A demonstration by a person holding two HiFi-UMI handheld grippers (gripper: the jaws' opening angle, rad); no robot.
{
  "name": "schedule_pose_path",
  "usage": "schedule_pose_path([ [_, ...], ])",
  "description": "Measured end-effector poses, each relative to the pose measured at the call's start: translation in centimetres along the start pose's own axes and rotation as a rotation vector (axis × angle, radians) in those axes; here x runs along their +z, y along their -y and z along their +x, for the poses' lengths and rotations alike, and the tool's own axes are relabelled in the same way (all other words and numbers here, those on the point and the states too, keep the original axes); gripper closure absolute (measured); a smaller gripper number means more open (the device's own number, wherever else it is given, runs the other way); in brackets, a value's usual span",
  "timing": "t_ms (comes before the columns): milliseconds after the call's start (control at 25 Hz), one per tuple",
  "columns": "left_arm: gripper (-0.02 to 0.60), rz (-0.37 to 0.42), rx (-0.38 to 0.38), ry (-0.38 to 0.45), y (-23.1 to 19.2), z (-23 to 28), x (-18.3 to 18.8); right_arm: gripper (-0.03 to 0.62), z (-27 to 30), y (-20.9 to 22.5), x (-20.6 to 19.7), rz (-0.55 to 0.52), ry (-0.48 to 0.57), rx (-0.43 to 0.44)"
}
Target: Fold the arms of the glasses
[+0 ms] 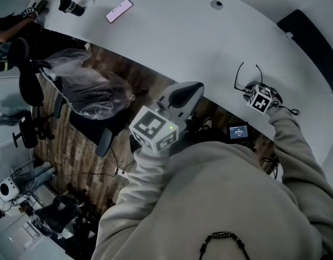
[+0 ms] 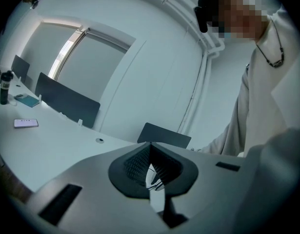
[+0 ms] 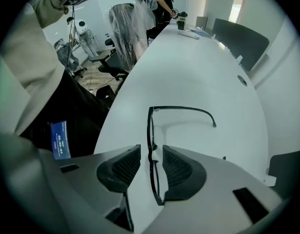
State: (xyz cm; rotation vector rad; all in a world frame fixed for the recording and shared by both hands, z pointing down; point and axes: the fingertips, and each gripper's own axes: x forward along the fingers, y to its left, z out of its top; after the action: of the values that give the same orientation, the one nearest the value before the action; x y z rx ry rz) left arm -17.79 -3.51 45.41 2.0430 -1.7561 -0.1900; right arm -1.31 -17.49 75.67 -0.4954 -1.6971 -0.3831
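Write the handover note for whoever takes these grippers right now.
Left gripper: shut, empty, held clear of the glasses.
Right gripper: open, pointing down, jaws astride the glasses' front frame, not clamped on it.
Glasses: on the white table, near its edge, both arms unfolded.
Done: no arm folded yet.
Left: probably steady the front frame, then fold each arm in.

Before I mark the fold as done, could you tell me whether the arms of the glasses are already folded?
No, the glasses lie on the table with an arm sticking straight out from the front.
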Motion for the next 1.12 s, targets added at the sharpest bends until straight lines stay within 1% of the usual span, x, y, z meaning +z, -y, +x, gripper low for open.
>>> schedule_pose_path([
  [160, 0.577, 0.000, 0.008, -0.001, -0.2, -0.4, 0.0, 0.461, 0.9, 0.1, -0.2, -0.041, -0.038, -0.016],
  [320, 0.577, -0.004, 0.012, -0.005, -0.3, -0.7, -0.2, 0.465, 1.6, 0.0, -0.4, -0.043, -0.059, -0.027],
  [400, 0.577, -0.006, 0.010, -0.006, -0.3, -0.7, -0.4, 0.523, 1.7, 0.1, -0.4, -0.032, -0.059, -0.038],
  [440, 0.577, -0.006, 0.009, -0.006, -0.3, -0.7, -0.4, 0.526, 1.7, 0.1, -0.4, -0.026, -0.056, -0.041],
  [640, 0.577, -0.005, -0.006, -0.002, -0.1, -0.3, -0.4, 0.528, 1.0, -0.1, -0.3, -0.003, -0.038, -0.046],
  [840, 0.577, 0.013, -0.035, -0.002, 0.9, 0.2, -0.1, 0.530, 0.3, -0.7, -0.7, 0.013, -0.032, -0.045],
  [1120, 0.577, 0.043, -0.076, 0.006, 2.0, 0.8, 1.0, 0.530, -2.5, -0.6, -1.0, 0.049, 0.001, -0.101],
])
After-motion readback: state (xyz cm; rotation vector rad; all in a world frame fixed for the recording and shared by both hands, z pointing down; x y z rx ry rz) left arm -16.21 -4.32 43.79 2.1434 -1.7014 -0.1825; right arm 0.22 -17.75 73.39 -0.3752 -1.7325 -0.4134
